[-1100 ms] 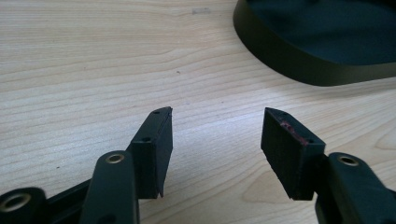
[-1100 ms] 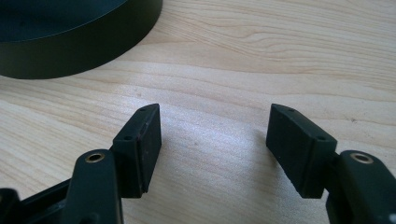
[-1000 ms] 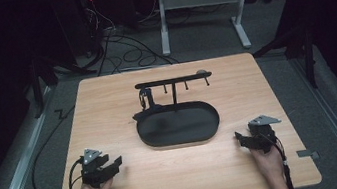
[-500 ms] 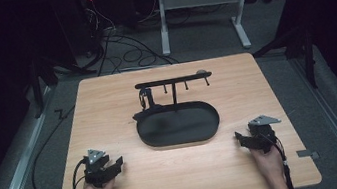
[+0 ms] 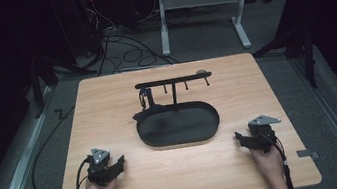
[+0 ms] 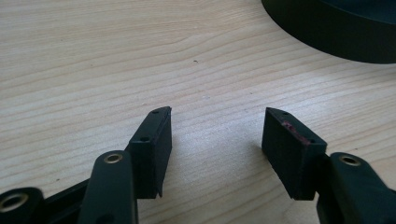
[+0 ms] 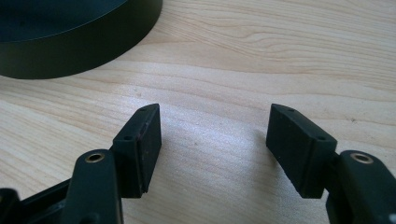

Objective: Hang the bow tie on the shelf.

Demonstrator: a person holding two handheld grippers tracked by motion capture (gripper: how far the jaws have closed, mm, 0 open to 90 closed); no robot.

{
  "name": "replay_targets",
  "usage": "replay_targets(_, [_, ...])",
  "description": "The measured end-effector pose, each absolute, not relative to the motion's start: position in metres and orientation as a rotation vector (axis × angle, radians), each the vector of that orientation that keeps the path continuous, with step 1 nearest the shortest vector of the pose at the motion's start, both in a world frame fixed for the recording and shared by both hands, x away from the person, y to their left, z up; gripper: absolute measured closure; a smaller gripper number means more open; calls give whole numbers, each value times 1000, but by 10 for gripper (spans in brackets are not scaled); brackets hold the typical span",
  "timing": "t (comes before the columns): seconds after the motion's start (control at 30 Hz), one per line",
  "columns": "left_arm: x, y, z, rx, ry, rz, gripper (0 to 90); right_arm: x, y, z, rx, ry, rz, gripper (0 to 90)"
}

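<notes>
Black oval tray (image 5: pixel 178 132) mid-table, between left hand-held gripper (image 5: pixel 120 162) and right hand-held gripper (image 5: pixel 240 139)

L gripper (image 5: pixel 122 160) & R gripper (image 5: pixel 237 137) jaws apart, low

Floor cables (image 5: pixel 114 47), white desk frame (image 5: pixel 200 14)

From my left jaws the black tray (image 6: pixel 345 32) is cut off by the top edge. The small items hanging on the rack (image 5: pixel 173 80) are too tiny to identify.
</notes>
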State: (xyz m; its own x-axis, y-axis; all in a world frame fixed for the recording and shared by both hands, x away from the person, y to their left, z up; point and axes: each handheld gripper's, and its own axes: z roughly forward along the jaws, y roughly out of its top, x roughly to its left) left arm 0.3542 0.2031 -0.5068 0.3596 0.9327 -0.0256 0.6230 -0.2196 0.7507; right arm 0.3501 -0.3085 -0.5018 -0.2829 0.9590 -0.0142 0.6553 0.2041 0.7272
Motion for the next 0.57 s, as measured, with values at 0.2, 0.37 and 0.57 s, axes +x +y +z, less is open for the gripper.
replay_targets(0.2, [355,202,-508,1947,1339,588,400,350,-308,-502,1497,2015,857,373])
replay_targets(0.37, [355,202,-508,1951,1337,585,374,350,-308,-502,1496,2015,856,373])
replay_targets(0.57, [355,202,-508,1952,1337,584,373,350,-309,-502,1496,2015,856,372])
